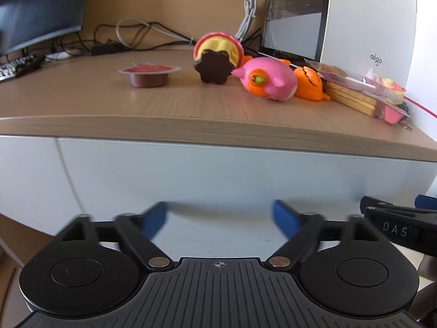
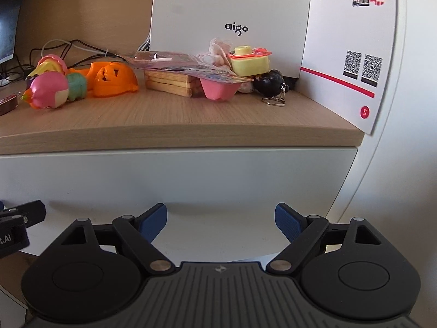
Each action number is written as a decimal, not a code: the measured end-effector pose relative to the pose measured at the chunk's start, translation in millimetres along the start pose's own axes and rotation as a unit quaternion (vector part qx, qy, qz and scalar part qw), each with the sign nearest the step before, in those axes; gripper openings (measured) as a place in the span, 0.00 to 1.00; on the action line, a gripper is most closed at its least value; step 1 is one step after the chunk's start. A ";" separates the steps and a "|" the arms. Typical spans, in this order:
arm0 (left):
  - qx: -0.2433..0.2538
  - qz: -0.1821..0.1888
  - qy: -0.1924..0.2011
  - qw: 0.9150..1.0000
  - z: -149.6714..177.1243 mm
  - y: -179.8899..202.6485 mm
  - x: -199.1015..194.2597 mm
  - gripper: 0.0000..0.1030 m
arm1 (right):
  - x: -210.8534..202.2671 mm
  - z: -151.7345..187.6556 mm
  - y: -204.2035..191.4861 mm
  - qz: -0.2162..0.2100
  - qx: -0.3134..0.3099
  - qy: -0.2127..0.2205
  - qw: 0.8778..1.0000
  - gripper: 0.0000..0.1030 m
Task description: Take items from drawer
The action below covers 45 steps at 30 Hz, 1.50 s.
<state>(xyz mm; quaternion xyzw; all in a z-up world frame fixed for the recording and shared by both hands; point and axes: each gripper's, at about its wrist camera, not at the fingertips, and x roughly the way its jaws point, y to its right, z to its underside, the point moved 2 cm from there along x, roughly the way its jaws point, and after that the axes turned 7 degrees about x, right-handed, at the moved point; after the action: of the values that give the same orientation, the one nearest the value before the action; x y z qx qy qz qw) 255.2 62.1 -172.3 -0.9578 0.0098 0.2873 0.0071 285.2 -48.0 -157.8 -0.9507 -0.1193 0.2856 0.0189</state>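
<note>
Left gripper [image 1: 218,218] wide open, empty; right gripper [image 2: 221,220] likewise, side by side before closed white drawer front [image 2: 177,175]. Presumably backed off after unloading. Items on counter [image 2: 164,117] above: pink fish toy [image 1: 266,80], sauce cup [image 1: 148,75] mid-counter, wooden sticks [image 2: 166,82] toward rear right corner against white box [image 2: 232,13]. Front edge strip bare; clear room below it.
</note>
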 end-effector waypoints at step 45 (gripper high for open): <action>0.029 0.007 -0.030 0.999 -34.6 31.2 -261.4 0.98 | -252.3 -21.4 101.9 -0.049 0.016 -0.032 0.998 0.95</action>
<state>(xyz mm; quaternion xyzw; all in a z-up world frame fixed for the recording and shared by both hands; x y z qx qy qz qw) 55.3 34.1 0.3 -0.9480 0.0251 0.3156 0.0333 115.0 -206.2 -14.7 -0.9336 -0.1617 0.3166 0.0446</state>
